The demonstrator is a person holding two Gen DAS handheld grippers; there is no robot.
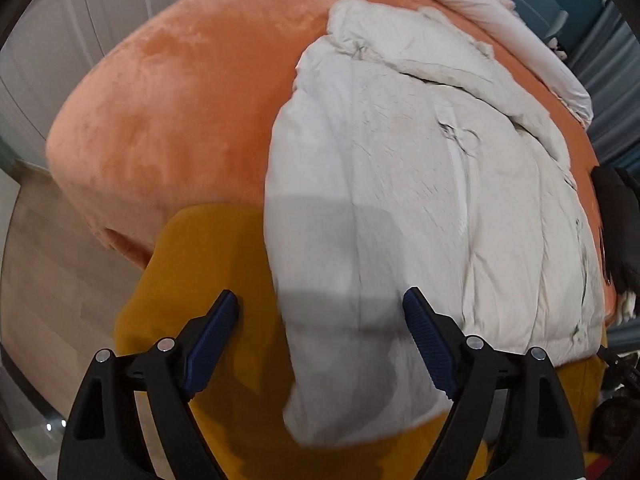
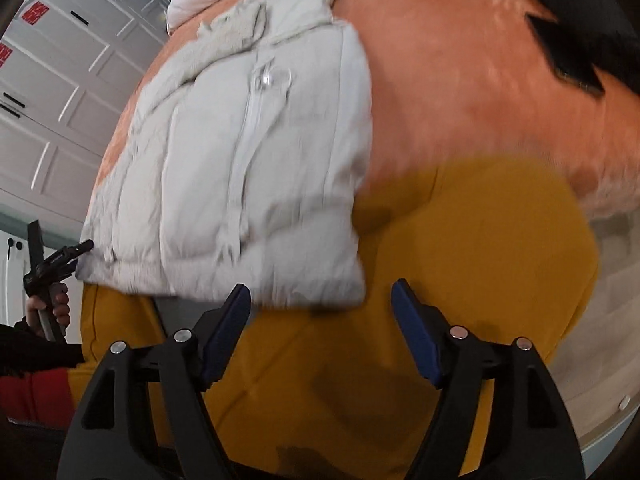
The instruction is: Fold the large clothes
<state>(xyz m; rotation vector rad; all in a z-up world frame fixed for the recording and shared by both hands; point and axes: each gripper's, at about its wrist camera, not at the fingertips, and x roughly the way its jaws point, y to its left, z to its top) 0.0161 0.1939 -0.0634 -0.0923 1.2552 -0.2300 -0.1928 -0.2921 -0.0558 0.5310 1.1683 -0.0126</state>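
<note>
White puffer jacket [image 1: 420, 200] on orange bed [image 1: 180, 100], just beyond both spread, empty jaws

The setting was a domestic bedroom. A bed covered with an orange plush blanket [image 1: 168, 92] filled most of both views, with a mustard-yellow layer [image 2: 480, 240] exposed at its near edge. A white pillow [image 1: 520, 28] lay at the far end of the bed. White panelled wardrobe doors [image 2: 68, 80] with dark handles and red labels stood beside the bed. Light wood flooring [image 1: 48, 280] ran alongside it. A pale padded jacket [image 1: 420, 200] was spread on the bed surface.
</note>
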